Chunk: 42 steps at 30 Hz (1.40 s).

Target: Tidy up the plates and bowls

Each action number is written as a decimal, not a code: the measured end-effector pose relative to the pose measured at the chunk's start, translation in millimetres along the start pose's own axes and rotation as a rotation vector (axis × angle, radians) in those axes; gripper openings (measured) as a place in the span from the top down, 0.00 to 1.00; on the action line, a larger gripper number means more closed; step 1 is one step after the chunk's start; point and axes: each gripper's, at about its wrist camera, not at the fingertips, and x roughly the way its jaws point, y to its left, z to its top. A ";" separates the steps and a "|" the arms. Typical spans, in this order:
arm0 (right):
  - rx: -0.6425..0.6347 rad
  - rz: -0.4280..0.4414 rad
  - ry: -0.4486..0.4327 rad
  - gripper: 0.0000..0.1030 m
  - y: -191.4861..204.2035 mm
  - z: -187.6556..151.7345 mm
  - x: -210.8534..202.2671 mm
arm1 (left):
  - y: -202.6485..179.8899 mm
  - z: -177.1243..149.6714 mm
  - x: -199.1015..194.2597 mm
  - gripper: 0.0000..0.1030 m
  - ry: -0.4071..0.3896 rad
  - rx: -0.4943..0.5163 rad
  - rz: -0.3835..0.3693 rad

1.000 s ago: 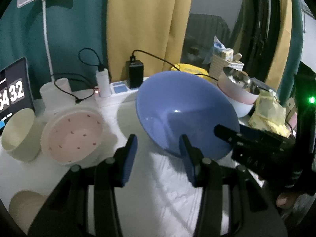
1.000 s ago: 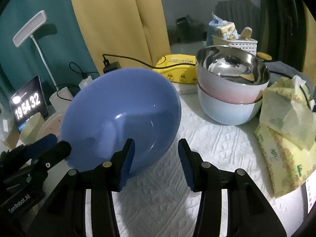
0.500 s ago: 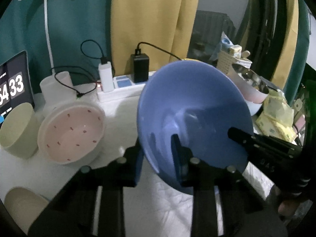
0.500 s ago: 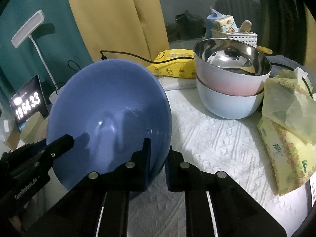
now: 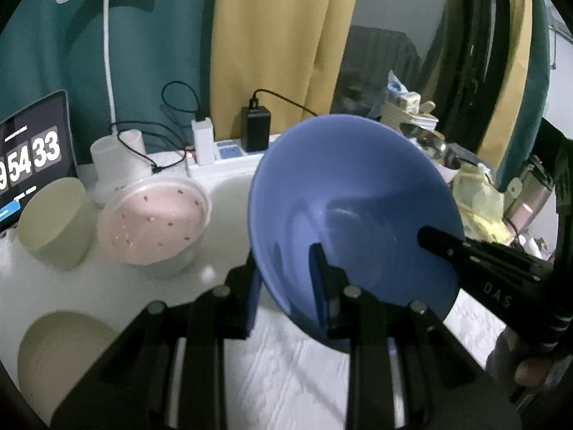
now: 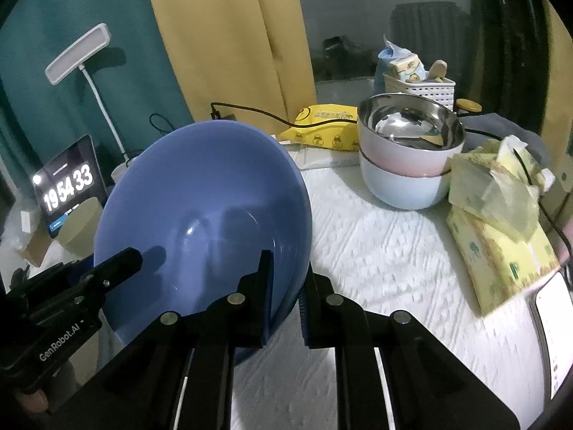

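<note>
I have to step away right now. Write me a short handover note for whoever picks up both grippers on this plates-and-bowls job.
Left gripper: shut on the near rim of the blue bowl.
Right gripper: shut on the same bowl's rim, on its other side. The bowl is tilted, its mouth toward the cameras, and looks lifted off the white cloth.
Elsewhere: pink speckled bowl and two cream cups to the left; steel-lined pink bowl nested in a pale blue bowl to the right.
Done: the right-hand pair is stacked.
Left: place the blue bowl, then sort the rest.

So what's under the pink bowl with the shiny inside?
The pink bowl sits nested in a pale blue bowl, which stands on the white cloth. The blue bowl's inside is covered.
</note>
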 end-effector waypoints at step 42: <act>-0.002 -0.044 0.175 0.76 56.2 -68.4 -49.8 | 34.0 -76.3 -76.9 0.73 0.132 -0.037 -0.076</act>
